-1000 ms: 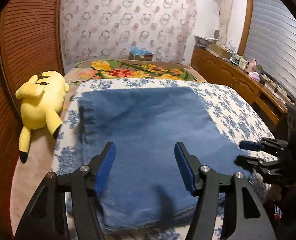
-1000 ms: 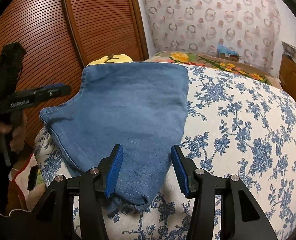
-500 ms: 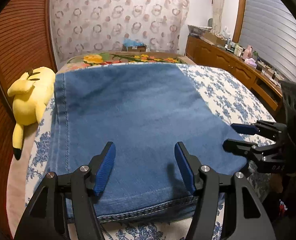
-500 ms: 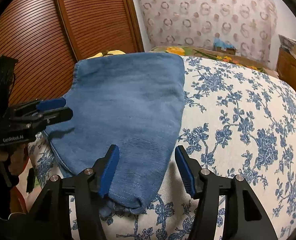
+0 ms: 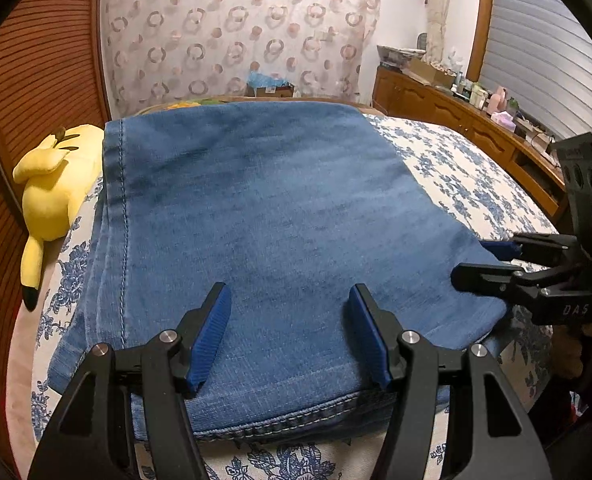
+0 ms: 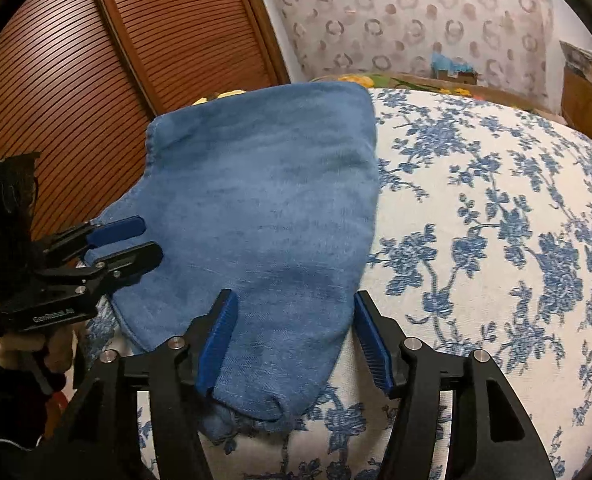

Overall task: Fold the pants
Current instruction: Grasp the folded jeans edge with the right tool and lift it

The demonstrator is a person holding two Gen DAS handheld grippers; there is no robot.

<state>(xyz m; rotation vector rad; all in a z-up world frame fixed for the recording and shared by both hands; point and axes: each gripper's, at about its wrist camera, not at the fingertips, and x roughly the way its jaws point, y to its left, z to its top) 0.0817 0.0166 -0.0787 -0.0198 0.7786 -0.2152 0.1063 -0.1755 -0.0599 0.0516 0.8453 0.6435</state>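
The pants (image 5: 280, 240) fill mid-frame, already folded, with 1 more fold seemingly left. The left gripper (image 5: 290, 336) and right gripper (image 6: 296, 340) hover above the near hem, jaws apart, the right's having just narrowed on nothing.

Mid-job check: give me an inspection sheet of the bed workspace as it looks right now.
Surface: bed with blue-flowered cover.
Job's things: blue denim pants lying folded and flat on the cover.
Clutter: yellow plush toy at the bed's edge, beside the pants.
Grippers: left gripper open over the near hem; right gripper open over the pants' near corner, its jaws just closing further; no pads pressing.
Cables: nothing seen.
Surroundings: slatted wooden doors, patterned curtain, cluttered wooden counter.
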